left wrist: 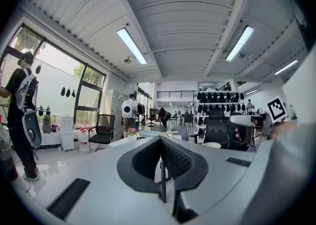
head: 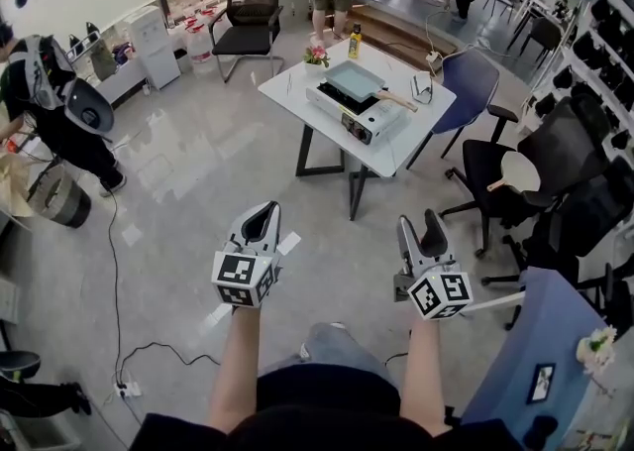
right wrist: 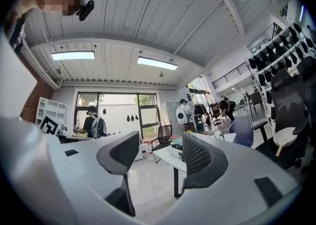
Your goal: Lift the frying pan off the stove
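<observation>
The square pale-blue frying pan [head: 355, 80] with a wooden handle [head: 398, 99] sits on a white portable stove [head: 349, 112] on the white table [head: 396, 147], well ahead of me across the floor. Both grippers are held out at waist height, far short of the table. My left gripper [head: 261, 222] [left wrist: 159, 140] is shut, its pads meeting with nothing between them. My right gripper [head: 421, 233] [right wrist: 160, 141] stands open and empty. In the right gripper view the table [right wrist: 168, 156] shows between the jaws in the distance.
On the table are a yellow bottle [head: 355, 41], a small flower pot [head: 317, 56] and glasses [head: 423, 92]. A black chair [head: 248, 18] and a blue chair [head: 468, 82] flank it. Black office chairs [head: 515, 176] crowd the right. A person [head: 50, 107] stands left; a cable [head: 112, 271] crosses the floor.
</observation>
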A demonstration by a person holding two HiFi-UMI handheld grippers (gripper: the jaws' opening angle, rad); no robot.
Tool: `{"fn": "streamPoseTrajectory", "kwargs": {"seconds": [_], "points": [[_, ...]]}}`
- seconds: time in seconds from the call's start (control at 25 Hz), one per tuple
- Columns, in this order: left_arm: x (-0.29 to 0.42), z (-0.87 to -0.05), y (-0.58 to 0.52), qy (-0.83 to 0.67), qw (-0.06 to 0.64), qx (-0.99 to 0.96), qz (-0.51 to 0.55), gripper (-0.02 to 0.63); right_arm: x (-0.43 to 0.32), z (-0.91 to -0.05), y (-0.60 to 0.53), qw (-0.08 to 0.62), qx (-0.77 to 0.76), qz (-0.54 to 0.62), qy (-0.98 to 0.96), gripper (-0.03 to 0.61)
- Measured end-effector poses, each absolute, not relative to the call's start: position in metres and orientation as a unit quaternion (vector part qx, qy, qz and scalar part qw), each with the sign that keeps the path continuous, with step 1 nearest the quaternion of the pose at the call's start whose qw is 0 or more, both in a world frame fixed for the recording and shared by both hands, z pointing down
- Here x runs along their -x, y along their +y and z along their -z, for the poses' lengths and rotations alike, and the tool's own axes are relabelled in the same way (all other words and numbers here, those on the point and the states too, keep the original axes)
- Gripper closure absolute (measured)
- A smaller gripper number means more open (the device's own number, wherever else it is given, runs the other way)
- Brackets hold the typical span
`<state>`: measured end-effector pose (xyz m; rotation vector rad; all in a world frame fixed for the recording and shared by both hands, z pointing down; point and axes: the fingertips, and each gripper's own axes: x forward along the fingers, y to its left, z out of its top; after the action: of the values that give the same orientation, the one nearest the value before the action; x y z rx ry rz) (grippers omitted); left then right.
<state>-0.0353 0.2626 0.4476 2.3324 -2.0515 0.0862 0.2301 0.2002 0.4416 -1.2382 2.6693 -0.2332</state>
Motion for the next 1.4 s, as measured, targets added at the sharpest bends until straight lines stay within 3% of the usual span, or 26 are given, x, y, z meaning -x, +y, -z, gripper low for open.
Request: {"fn": "streamPoseTrajectory", "kwargs": {"seconds": [0.8, 1.4], "points": [[0.102, -0.453, 0.167, -0.671, 0.013, -0.741, -0.029, 0.594, -0.191, -0.434, 0.082, 0.105, 0.428, 0.063, 0.895, 0.322], [0.217, -0.442, -0.129, -0.670, 0.021, -0.740, -0.051, 0.594, -0.107, -0.399, -0.202, 0.116, 0.447, 0.050, 0.886, 0.324]]}}
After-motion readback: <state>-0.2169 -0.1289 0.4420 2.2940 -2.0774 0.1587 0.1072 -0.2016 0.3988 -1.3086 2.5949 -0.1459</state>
